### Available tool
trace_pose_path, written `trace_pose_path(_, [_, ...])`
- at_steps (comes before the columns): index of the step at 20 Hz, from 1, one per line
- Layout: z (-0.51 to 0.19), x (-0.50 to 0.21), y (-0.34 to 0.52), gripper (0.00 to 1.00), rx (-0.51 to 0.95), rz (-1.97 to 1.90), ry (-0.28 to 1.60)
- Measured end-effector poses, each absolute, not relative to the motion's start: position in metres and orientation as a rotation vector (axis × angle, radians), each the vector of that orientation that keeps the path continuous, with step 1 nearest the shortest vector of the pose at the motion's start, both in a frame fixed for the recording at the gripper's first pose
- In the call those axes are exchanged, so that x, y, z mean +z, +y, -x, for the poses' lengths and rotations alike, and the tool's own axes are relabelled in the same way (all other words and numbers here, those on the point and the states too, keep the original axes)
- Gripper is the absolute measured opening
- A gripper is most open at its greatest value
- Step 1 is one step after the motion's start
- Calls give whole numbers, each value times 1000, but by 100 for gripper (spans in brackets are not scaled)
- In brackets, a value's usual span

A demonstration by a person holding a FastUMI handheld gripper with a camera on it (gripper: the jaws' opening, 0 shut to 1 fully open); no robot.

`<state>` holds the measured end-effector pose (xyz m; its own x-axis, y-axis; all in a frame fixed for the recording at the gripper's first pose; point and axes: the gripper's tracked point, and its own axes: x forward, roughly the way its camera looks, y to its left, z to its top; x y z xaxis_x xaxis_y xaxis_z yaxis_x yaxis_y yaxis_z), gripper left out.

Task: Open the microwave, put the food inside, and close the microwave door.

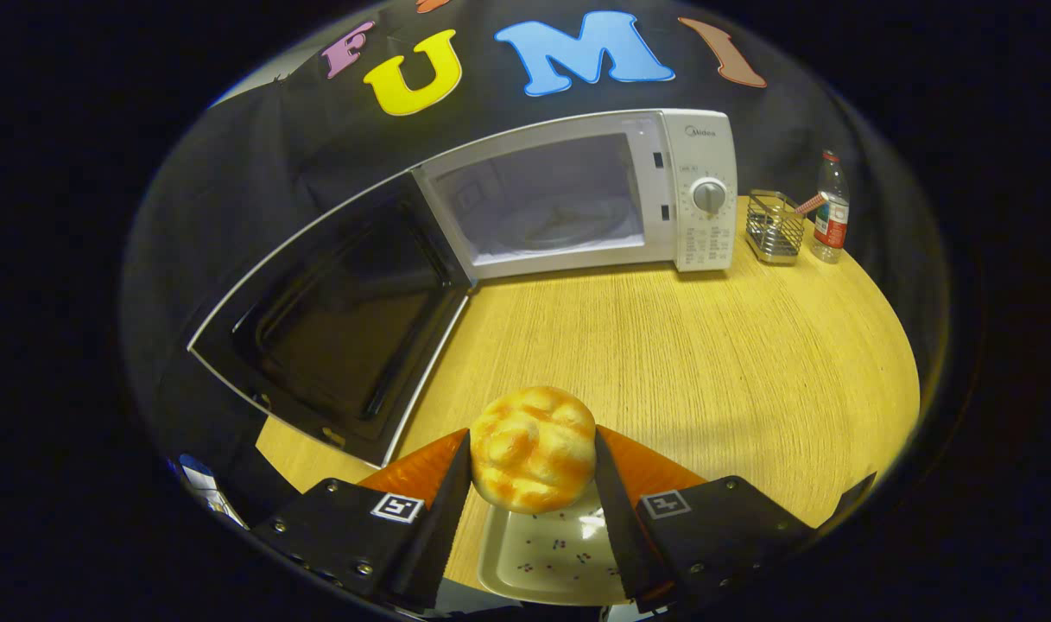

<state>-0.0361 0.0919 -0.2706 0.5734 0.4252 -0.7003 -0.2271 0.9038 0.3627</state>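
Here the bread roll (533, 447), round and golden with browned patches, sits clamped between the two fingers of the gripper (533, 462), each finger pressing against one side of it, so the gripper is closed on the roll. The roll is held up above a small pale tray (542, 561) with tiny speckles, which lies on the wooden table (706, 363) just under and between the fingers; whether the roll touches the tray cannot be told. Beyond the fingers, across a bare stretch of table, stands the white microwave (577, 194) against the booth's black cloth wall. Its door (335, 320) is swung fully open to the left, the dark inner face turned toward the gripper, and the pale cavity shows a glass turntable (560, 226) inside. A round dial (709, 195) sits on the control panel at the microwave's right end. Just beside that end stands a small wire basket (774, 226), and next to it a clear plastic bottle (831, 207) with a red cap and red label.
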Motion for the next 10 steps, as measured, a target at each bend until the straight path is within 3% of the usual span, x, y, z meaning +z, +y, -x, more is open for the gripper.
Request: trace_pose_path(10, [-71, -230, 129, 76, 342, -426, 660])
